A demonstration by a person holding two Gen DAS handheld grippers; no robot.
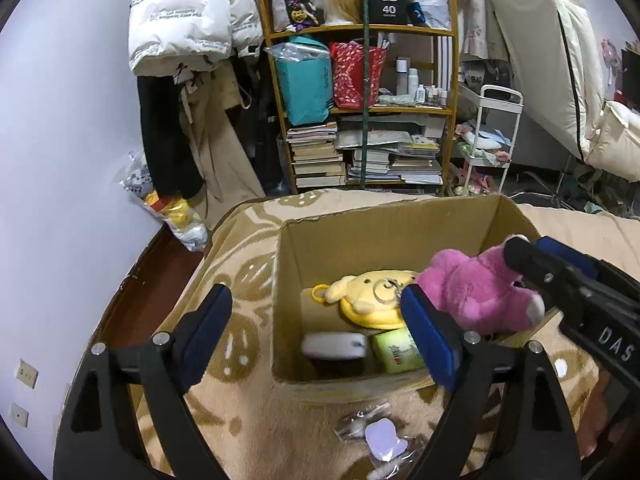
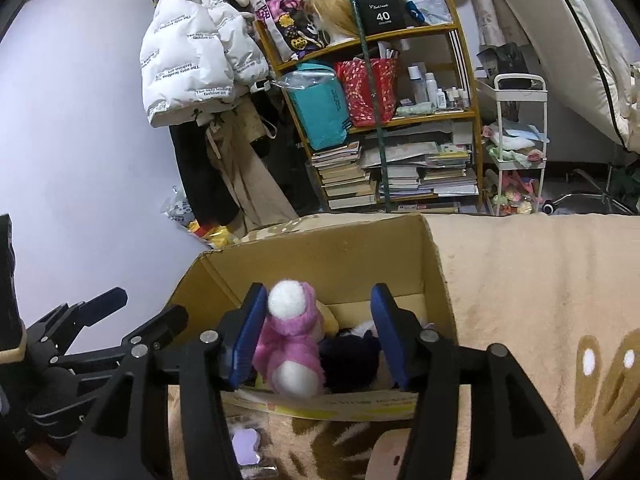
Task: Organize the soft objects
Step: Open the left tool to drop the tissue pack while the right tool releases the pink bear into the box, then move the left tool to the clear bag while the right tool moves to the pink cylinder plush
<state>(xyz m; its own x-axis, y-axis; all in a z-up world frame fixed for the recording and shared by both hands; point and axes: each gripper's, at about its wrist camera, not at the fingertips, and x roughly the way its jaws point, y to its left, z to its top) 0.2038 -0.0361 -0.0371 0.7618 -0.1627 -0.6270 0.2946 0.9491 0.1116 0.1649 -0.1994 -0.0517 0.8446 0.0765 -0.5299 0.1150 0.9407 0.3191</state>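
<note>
Right wrist view: my right gripper (image 2: pixel 318 332) hangs over the cardboard box (image 2: pixel 320 260), fingers spread, pink plush (image 2: pixel 288 344) against the left pad, lengthwise along them. Left gripper (image 1: pixel 320 332) spread wide, empty, at the box's near-left corner. Yellow plush (image 1: pixel 372 296) lies inside.

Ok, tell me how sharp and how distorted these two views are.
Left wrist view: the grey oblong item inside the brown cardboard box looks smeared, the yellow plush bear sharp; the wooden bookshelf bows. Right wrist view: the pink-and-white plush toy is crisp, dark vignette corners, box rim curved.
</note>
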